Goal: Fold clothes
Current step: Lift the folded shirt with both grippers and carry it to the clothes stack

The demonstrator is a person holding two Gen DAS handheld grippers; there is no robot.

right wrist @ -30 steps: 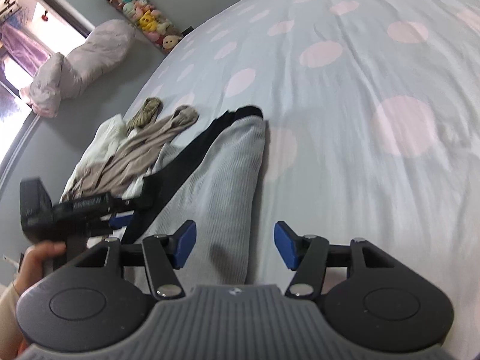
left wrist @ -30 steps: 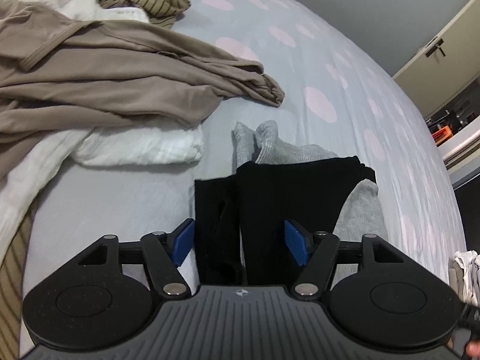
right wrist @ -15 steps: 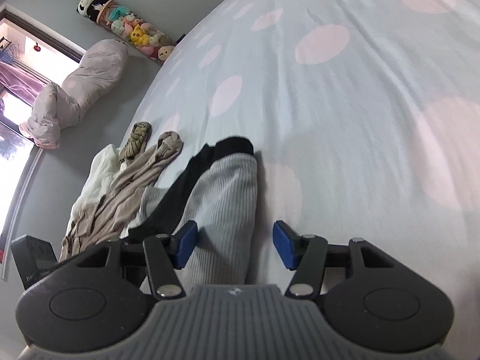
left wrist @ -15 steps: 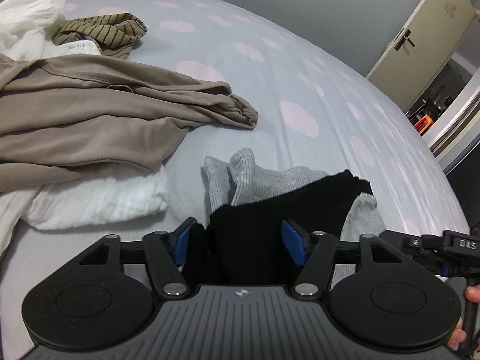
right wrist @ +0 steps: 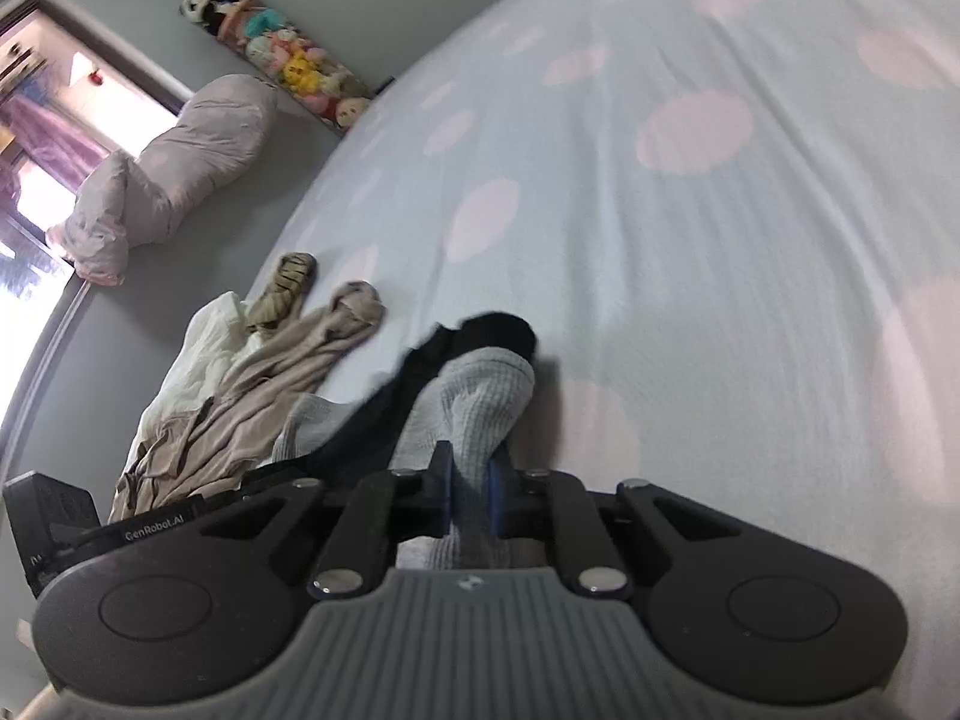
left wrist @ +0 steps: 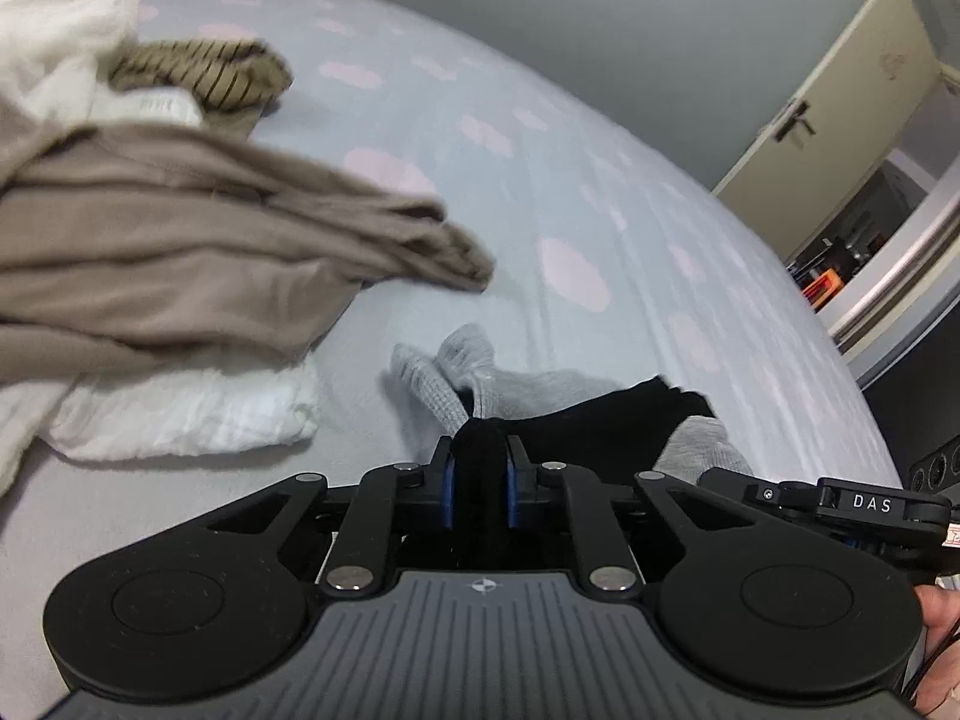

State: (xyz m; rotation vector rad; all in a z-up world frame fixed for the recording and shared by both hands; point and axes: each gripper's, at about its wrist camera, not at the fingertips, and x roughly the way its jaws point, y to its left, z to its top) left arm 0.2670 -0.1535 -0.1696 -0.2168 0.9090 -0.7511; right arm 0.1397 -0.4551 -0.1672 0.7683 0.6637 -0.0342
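A black garment (left wrist: 576, 420) lies on a grey ribbed garment (left wrist: 462, 372) on the bed. My left gripper (left wrist: 478, 468) is shut on a bunched edge of the black garment. My right gripper (right wrist: 471, 486) is shut on the near end of the grey ribbed garment (right wrist: 480, 396), with the black garment (right wrist: 492, 330) showing beyond and to the left of it. The other gripper shows at the right edge of the left wrist view and at the left edge of the right wrist view.
A pile of clothes lies to the left: a taupe top (left wrist: 180, 240), white cloth (left wrist: 180, 414) and a striped olive piece (left wrist: 204, 69). The pale blue bedsheet with pink spots (right wrist: 690, 210) stretches to the right. A door (left wrist: 840, 108) stands at the far right.
Both grippers have closed: the left onto the black garment, the right onto the grey ribbed garment. Both views have shifted and the cloth has bunched up between the fingers.
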